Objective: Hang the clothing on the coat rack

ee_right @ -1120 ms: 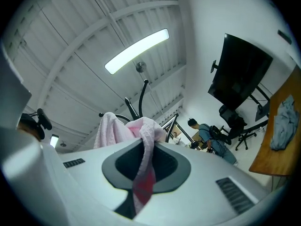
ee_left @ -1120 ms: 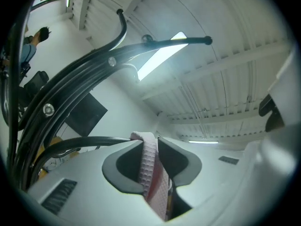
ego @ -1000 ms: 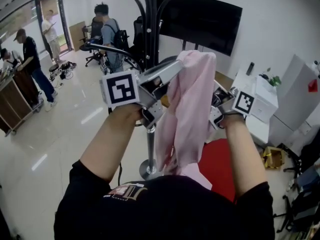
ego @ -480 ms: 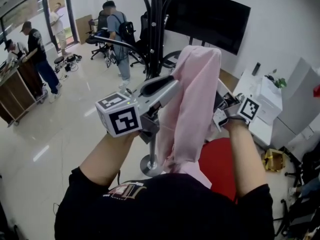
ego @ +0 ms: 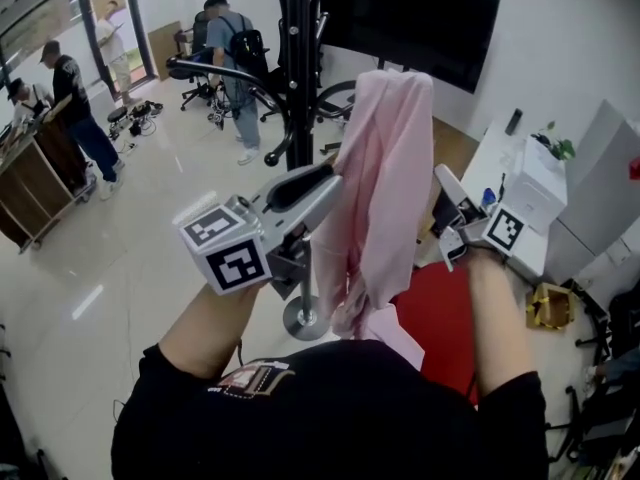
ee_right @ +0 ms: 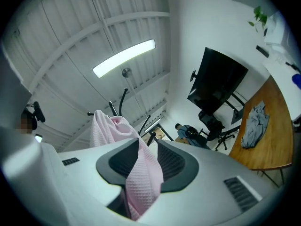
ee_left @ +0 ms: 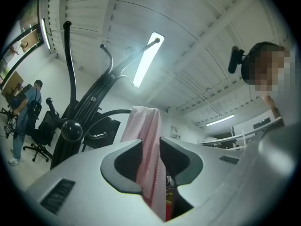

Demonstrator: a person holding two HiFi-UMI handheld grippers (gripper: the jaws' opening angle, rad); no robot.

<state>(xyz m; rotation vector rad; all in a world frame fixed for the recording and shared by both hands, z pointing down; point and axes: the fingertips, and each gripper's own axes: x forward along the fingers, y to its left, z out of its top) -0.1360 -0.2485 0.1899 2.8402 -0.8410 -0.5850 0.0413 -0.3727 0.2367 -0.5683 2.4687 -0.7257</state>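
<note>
A pale pink garment (ego: 385, 188) hangs in a long fold from its top at an arm of the black coat rack (ego: 298, 28). My left gripper (ego: 322, 176) is at its left side, partway down. In the left gripper view the cloth (ee_left: 146, 149) runs between the jaws of the left gripper (ee_left: 151, 145), with a gap beside the right pad. My right gripper (ego: 440, 183) is at the garment's right side; its jaws have just been opening. In the right gripper view the right gripper (ee_right: 146, 147) has cloth (ee_right: 141, 173) lying loosely through its jaws.
The rack's round base (ego: 305, 318) stands on the floor beside a red mat (ego: 445, 318). A black screen (ego: 410, 13) hangs on the wall behind. White cabinets (ego: 535, 198) stand at the right. Several people (ego: 230, 48) and office chairs are at the far left.
Both grippers have come down along the garment, away from its top, which stays up at the rack arm. The left gripper has rolled, showing another face of its marker cube.
</note>
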